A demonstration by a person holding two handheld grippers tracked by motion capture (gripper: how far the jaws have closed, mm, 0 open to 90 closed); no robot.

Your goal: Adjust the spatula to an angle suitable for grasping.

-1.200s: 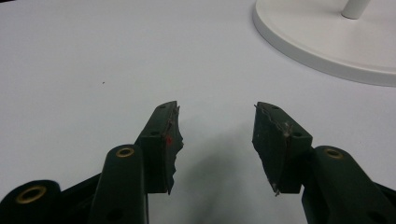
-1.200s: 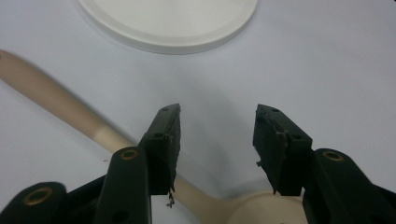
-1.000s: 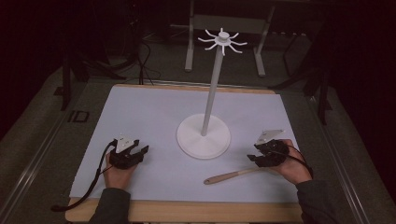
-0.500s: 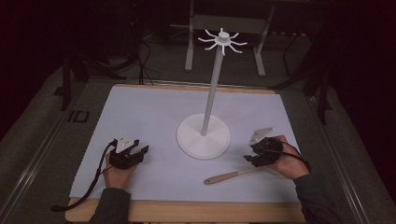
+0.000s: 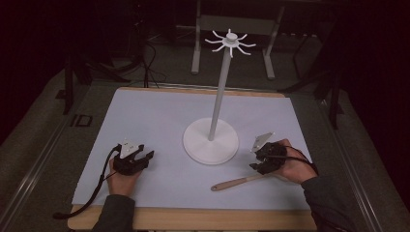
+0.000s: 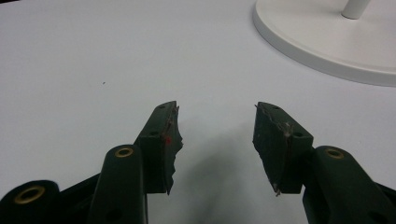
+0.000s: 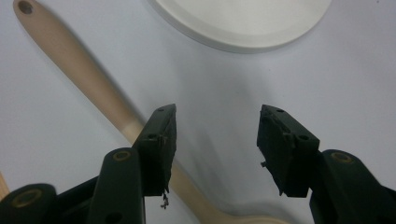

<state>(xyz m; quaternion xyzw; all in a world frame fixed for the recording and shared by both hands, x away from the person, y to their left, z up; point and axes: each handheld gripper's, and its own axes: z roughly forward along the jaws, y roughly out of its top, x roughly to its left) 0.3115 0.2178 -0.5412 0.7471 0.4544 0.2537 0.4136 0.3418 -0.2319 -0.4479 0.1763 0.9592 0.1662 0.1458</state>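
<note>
A wooden spoon (image 5: 239, 182) lies on the white mat at the front right, its handle end toward the middle; in the right gripper view the spoon (image 7: 84, 77) runs under the left jaw. My right gripper (image 5: 259, 162) hovers over the spoon's bowl end, open, nothing between its jaws (image 7: 215, 135). A white stand with a round base (image 5: 211, 141), a tall pole and hooks on top (image 5: 231, 41) rises in the middle of the mat. My left gripper (image 5: 143, 157) rests at the front left, open and empty (image 6: 215, 135), with the stand's base (image 6: 322, 42) ahead to its right.
The white mat (image 5: 159, 116) lies on a wooden board with its front edge (image 5: 193, 218) near the person. Cables and metal frame legs (image 5: 196, 43) stand on the dark floor behind the table.
The right gripper has shifted slightly left and forward over the spoon. The left gripper has stayed in place.
</note>
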